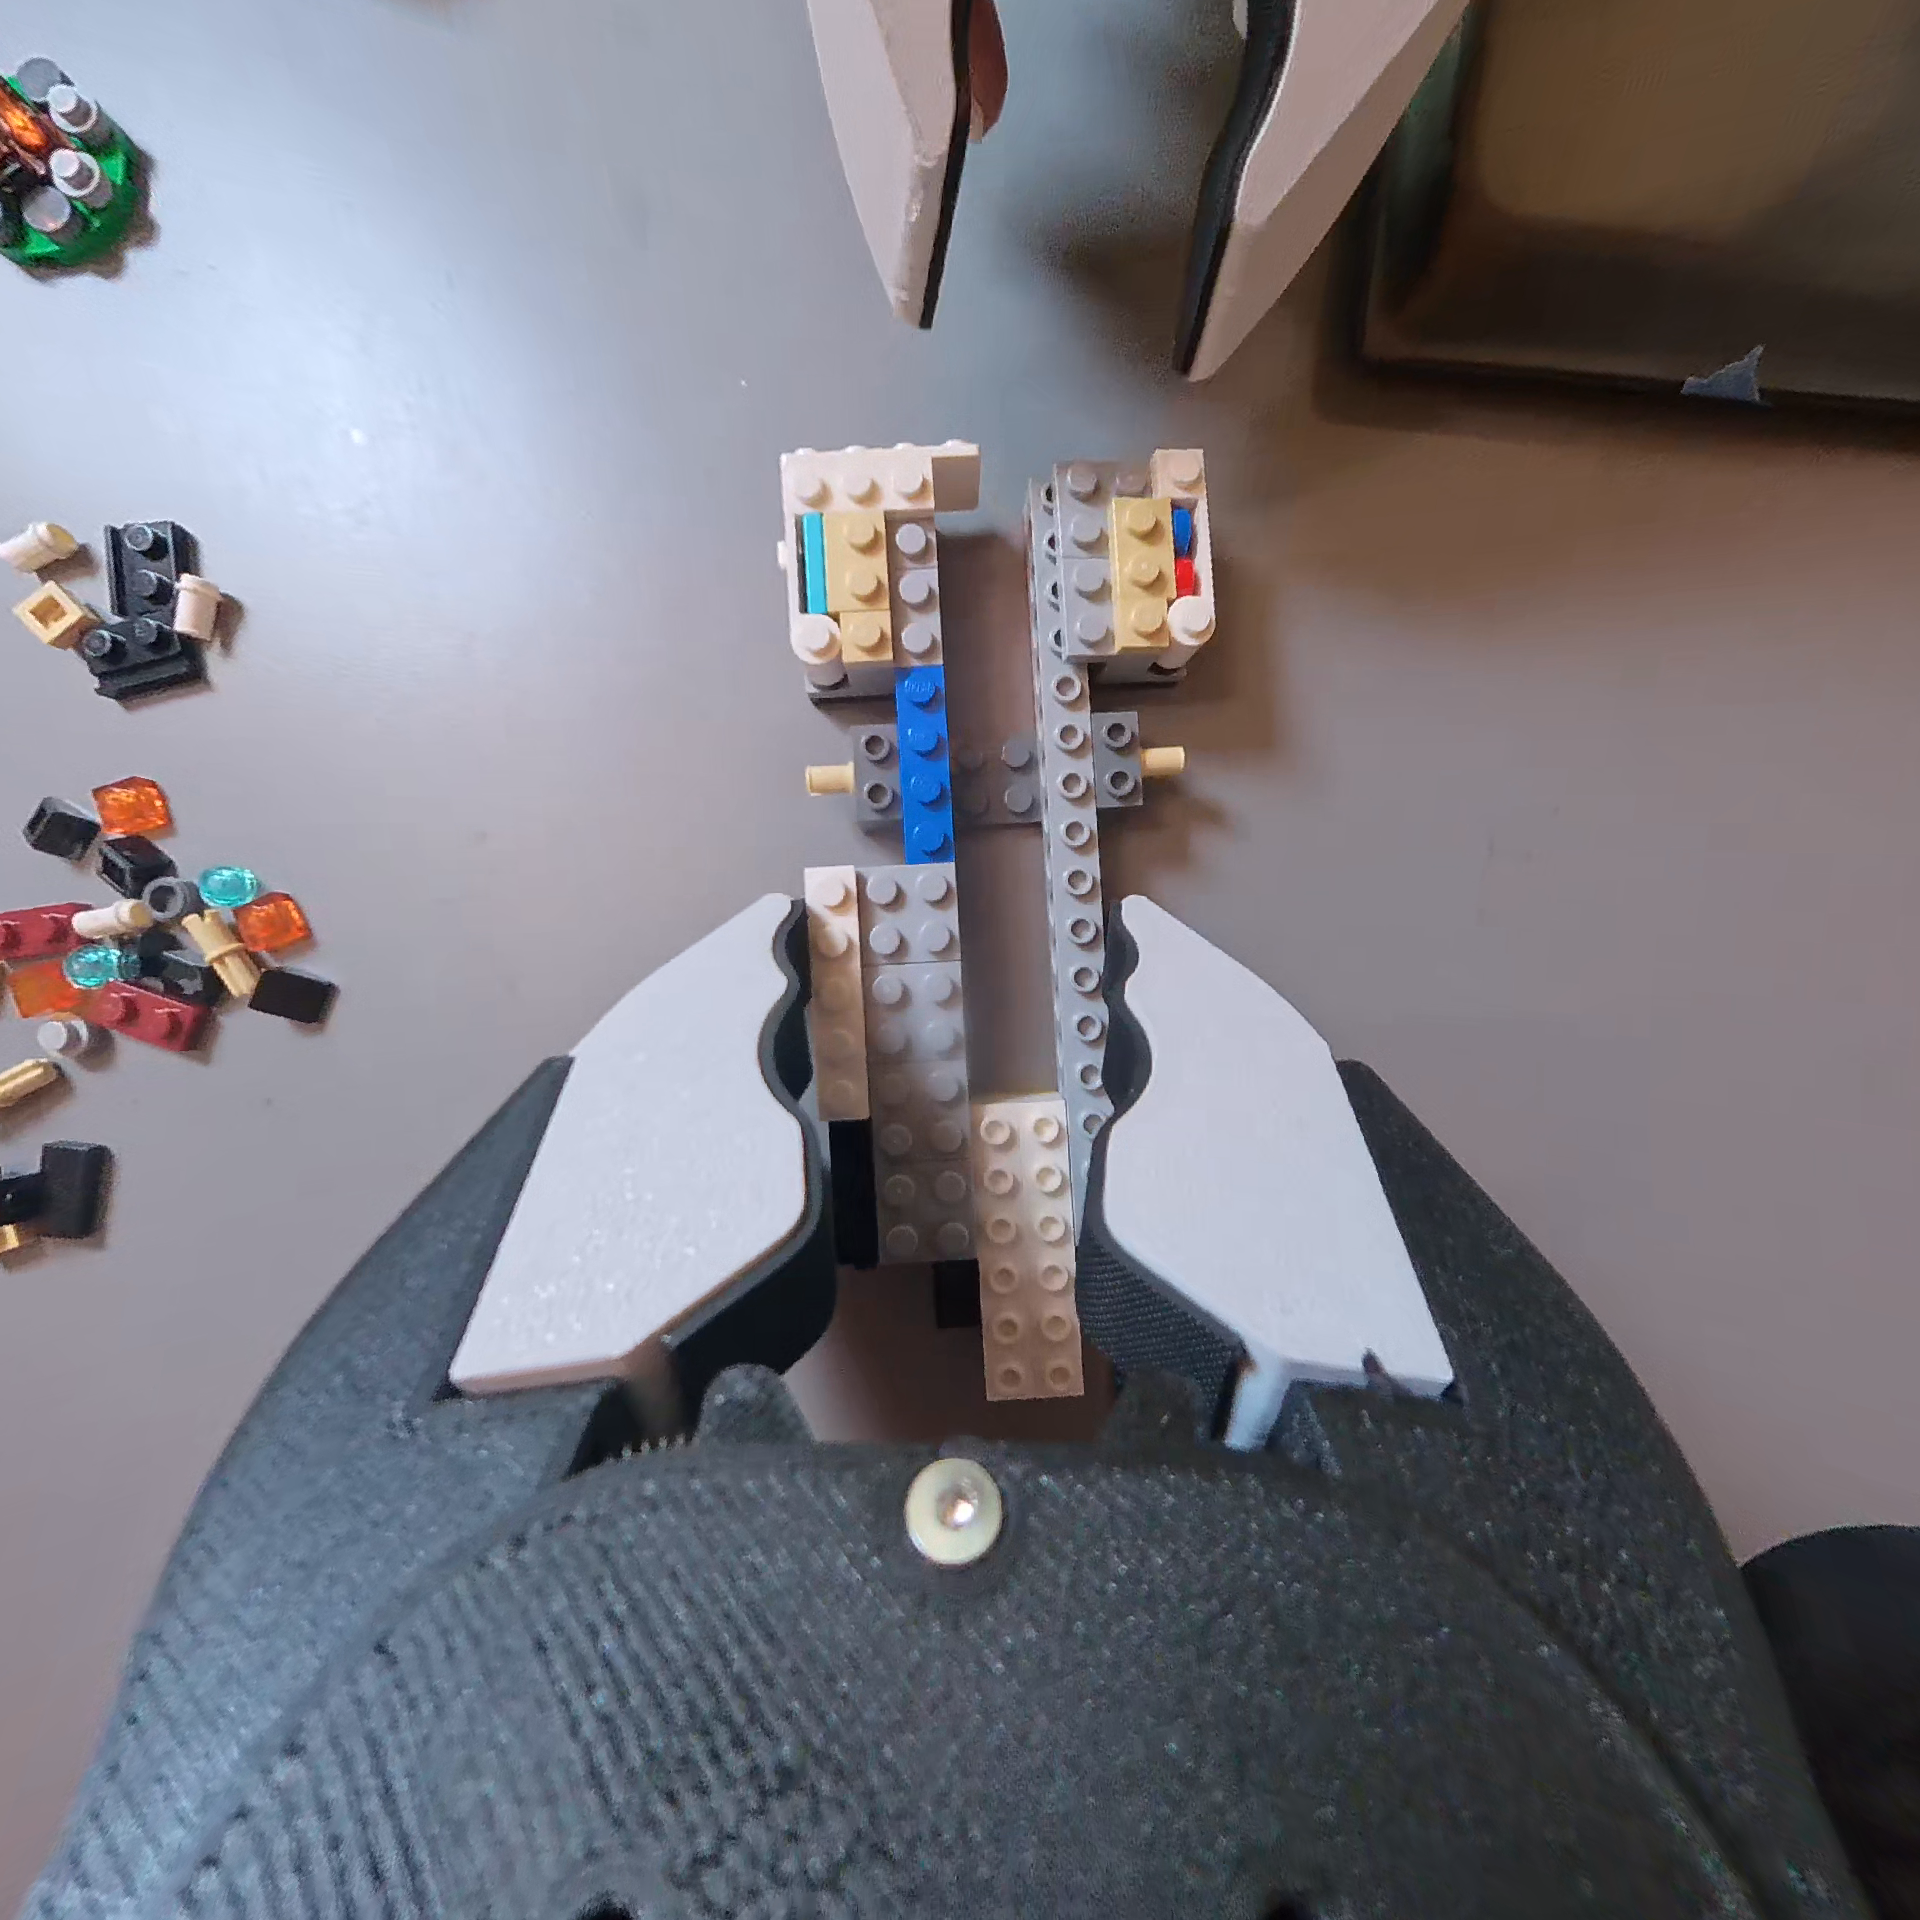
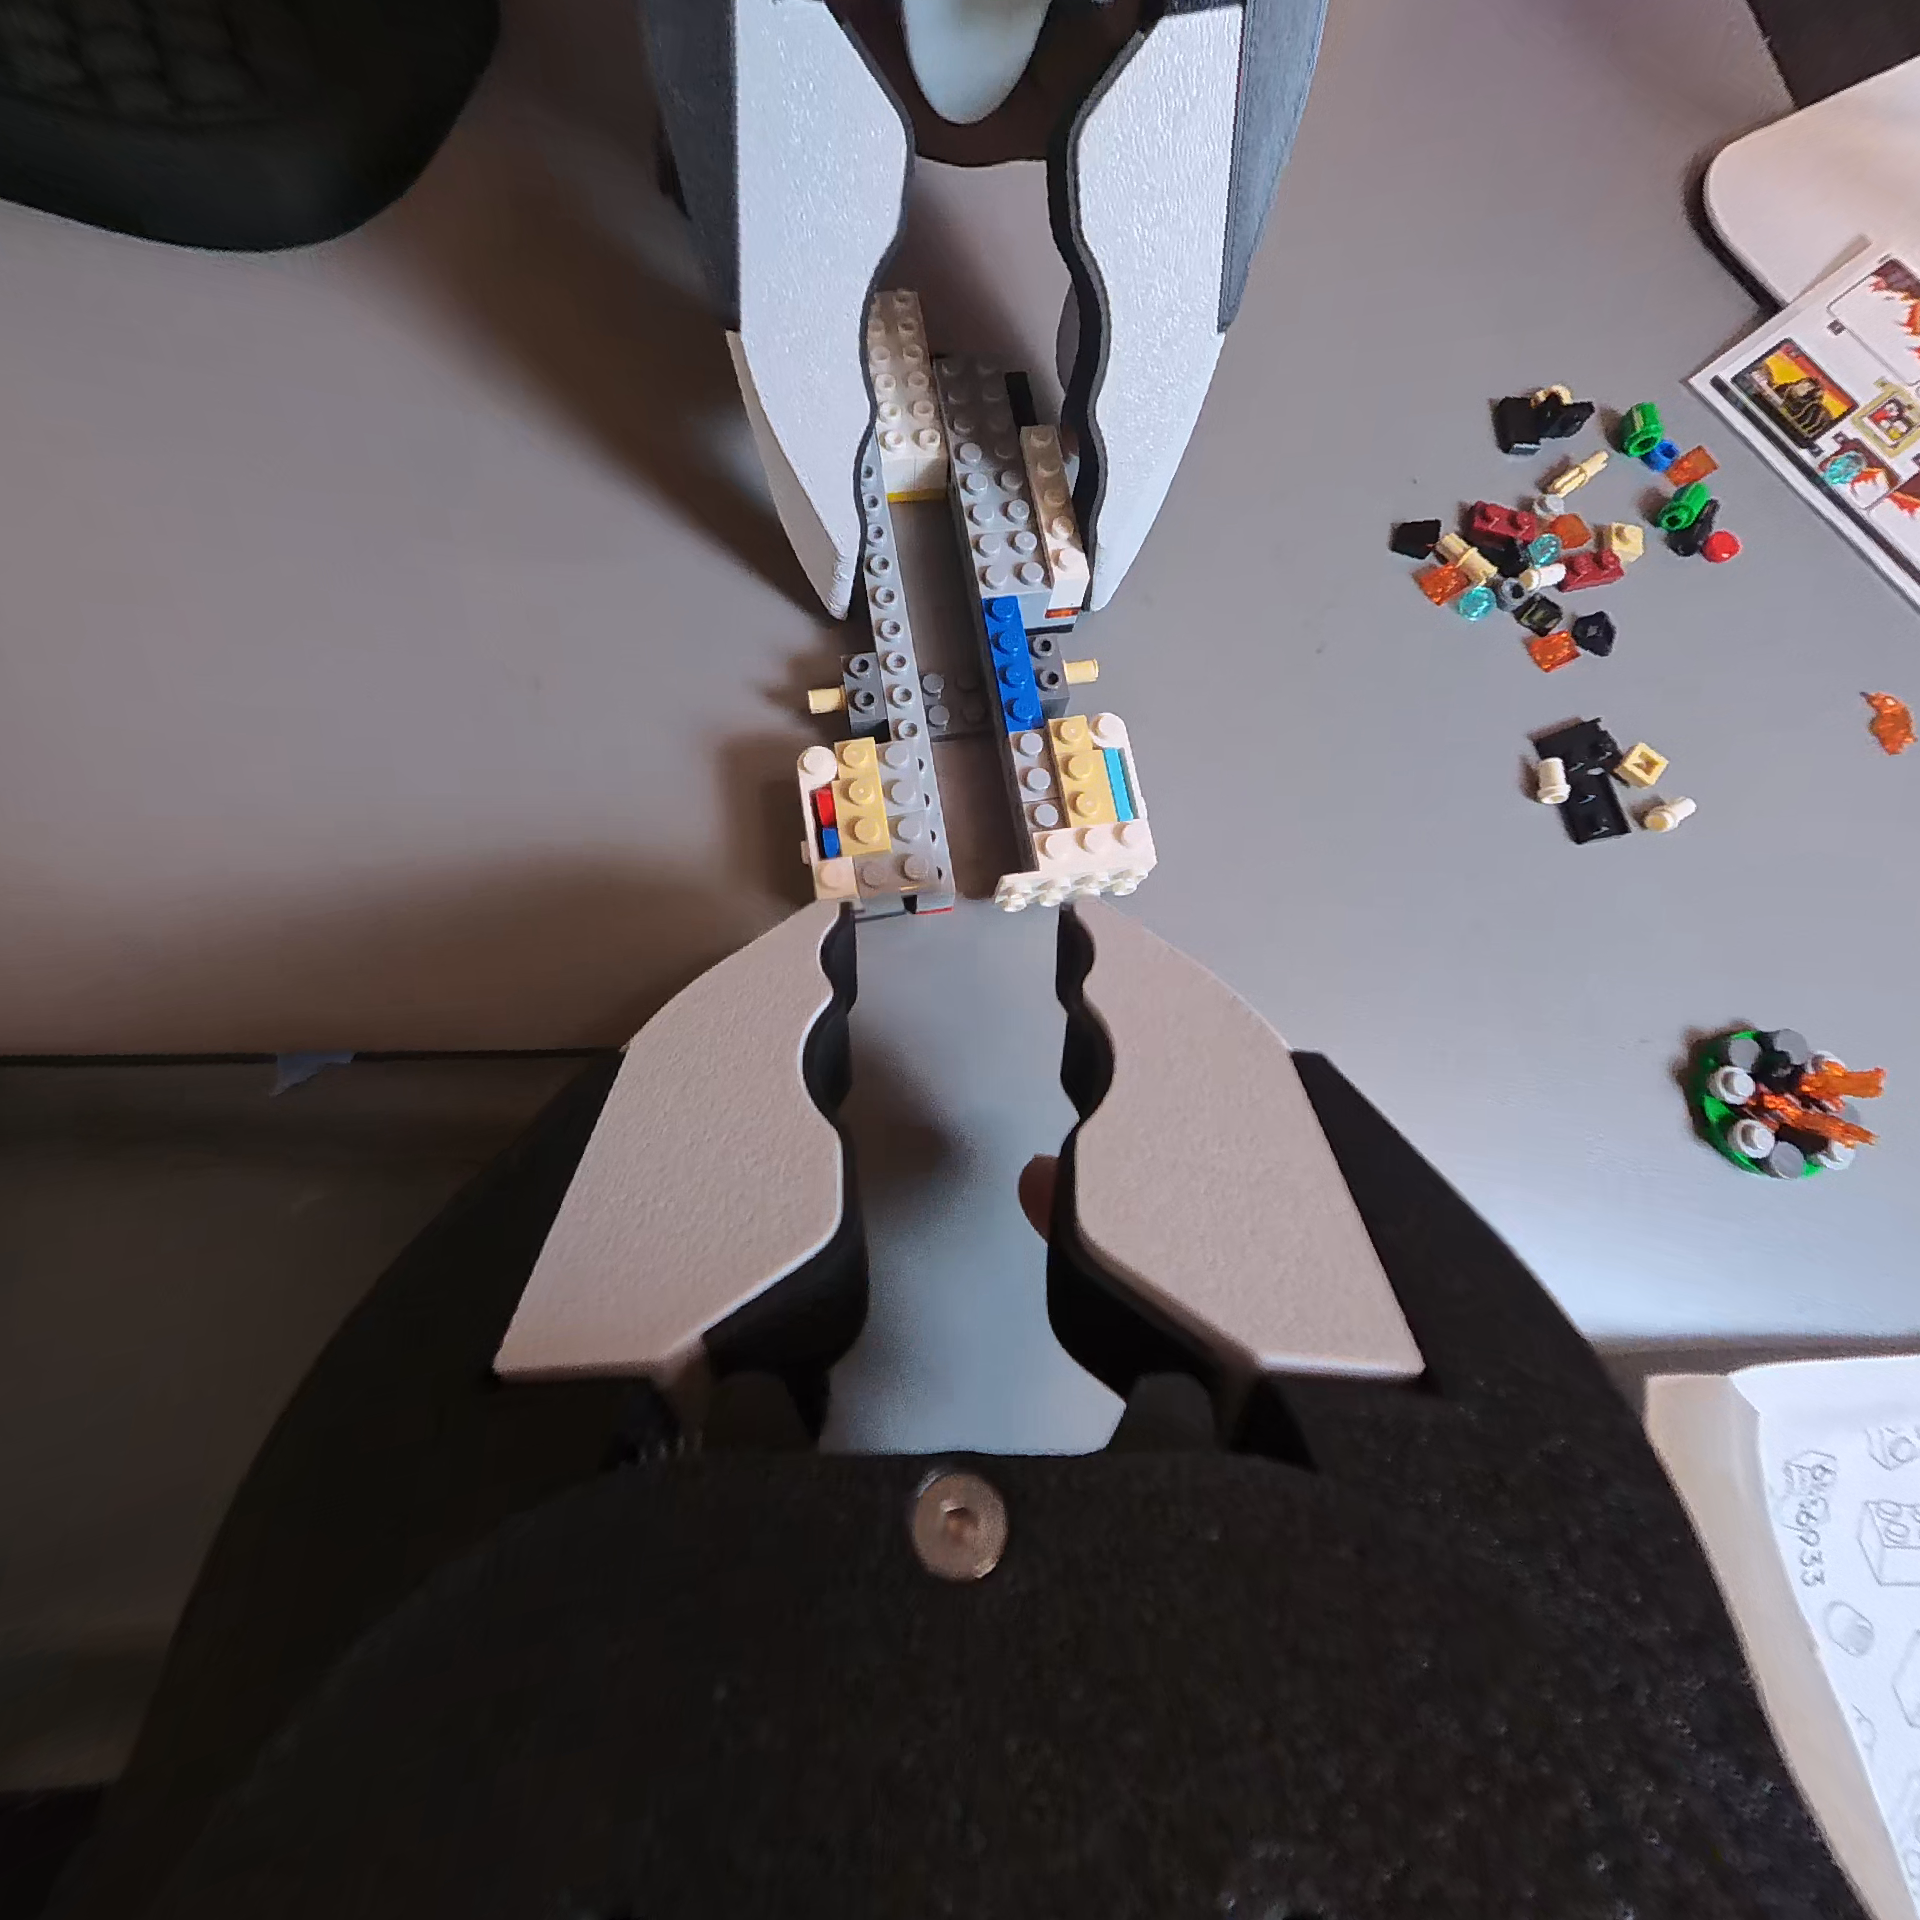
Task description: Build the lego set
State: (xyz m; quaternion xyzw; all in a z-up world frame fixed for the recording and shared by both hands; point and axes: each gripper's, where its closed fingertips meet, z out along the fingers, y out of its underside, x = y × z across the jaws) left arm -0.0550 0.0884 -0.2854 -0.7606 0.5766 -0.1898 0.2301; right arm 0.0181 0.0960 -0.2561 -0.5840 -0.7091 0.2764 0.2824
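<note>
Grey desk [image 1: 416, 416] is seen under a long brick model [image 1: 977, 831] of two parallel rails. The model's near end is clamped between the left tongs [image 1: 961, 925]. The right tongs [image 2: 956, 925] are held spread, empty, just short of the model's far blocks. Only the right wrist view shows the printed booklet [image 2: 1829, 416] and paper sheet [image 2: 1829, 1558]. Loose small pieces [image 2: 1548, 561] and a green round build [image 2: 1766, 1117] are shown in both views.

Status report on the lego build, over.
Left gripper shut on lego model. Right gripper open, just short of its far end. Nothing between them.
</note>
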